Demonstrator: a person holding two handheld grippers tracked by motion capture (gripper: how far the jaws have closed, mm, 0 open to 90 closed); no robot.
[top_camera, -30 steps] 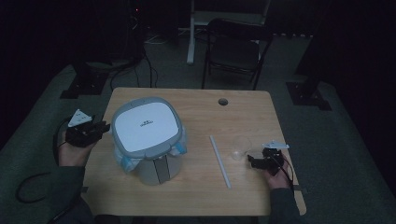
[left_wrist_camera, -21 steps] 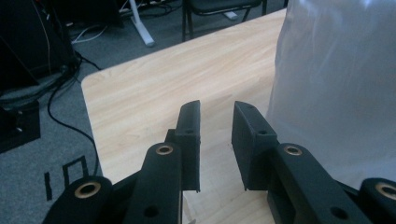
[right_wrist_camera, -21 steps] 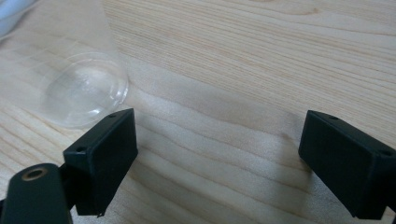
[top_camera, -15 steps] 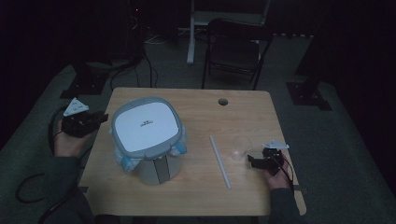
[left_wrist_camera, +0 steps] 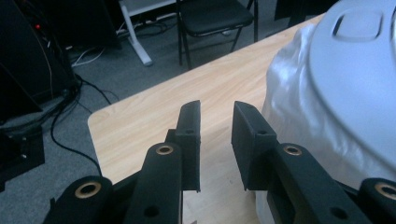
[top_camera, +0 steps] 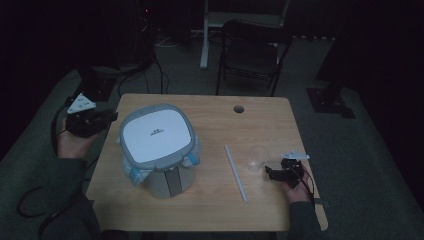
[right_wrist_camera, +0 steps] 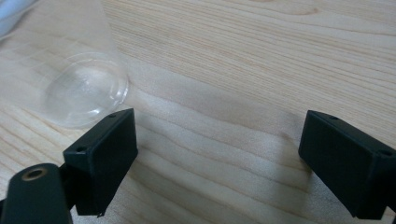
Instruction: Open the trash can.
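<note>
A grey bin with a white-panelled lid (top_camera: 157, 137) and a pale bag liner (top_camera: 135, 172) stands on the left half of the wooden table (top_camera: 260, 125). My left gripper (top_camera: 111, 118) hovers off the table's left edge, level with the lid and pointing at it. Its jaws (left_wrist_camera: 216, 126) stand apart with nothing between them, and the liner (left_wrist_camera: 289, 107) and lid (left_wrist_camera: 355, 70) lie just to their right. My right gripper (top_camera: 270, 173) rests low at the table's right front, open wide (right_wrist_camera: 217, 140). A clear plastic cup (top_camera: 257, 157) (right_wrist_camera: 79, 79) sits just beyond its left jaw, untouched.
A thin white straw-like stick (top_camera: 235, 172) lies on the table between the bin and the cup. A cable hole (top_camera: 239, 108) is near the far edge. A black folding chair (top_camera: 252, 55) stands behind the table, and cables run across the floor at the left.
My left gripper has risen and drawn slightly back from the bin's side. The right gripper, cup and stick have not moved.
</note>
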